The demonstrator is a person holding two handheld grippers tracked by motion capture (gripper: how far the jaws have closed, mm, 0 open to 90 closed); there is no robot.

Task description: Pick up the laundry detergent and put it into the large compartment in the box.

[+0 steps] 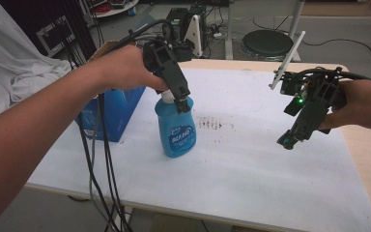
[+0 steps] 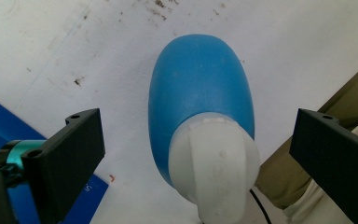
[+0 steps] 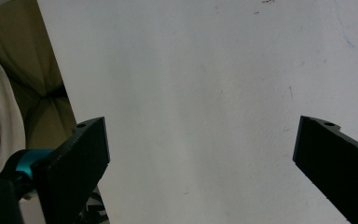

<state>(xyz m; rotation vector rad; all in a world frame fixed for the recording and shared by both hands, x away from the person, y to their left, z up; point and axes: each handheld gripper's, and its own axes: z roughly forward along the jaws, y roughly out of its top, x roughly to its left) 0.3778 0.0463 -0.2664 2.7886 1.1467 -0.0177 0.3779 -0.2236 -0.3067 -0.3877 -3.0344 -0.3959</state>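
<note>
i see the worktop [image 1: 251,159] first, white and covered, with a patch of dark specks just right of the blue bottle [image 1: 176,126], which stands upright left of centre. a blue box [image 1: 121,108] sits close behind it at the left edge. beyond are grey floor, cables, a round black base and white cloth draped at the left.

my left tool [image 1: 181,102] hangs right over the bottle's white cap [image 2: 214,161], its jaws spread wide on either side and touching nothing. my right tool [image 1: 286,141] hovers well apart over bare worktop, also wide and holding nothing.

my worry: the cap looks smooth and rounded, so if i close off centre or too high, i judge the jaws could slip and tip the bottle toward the box. the trailing cables [image 1: 101,159] beside it could also snag it.
</note>
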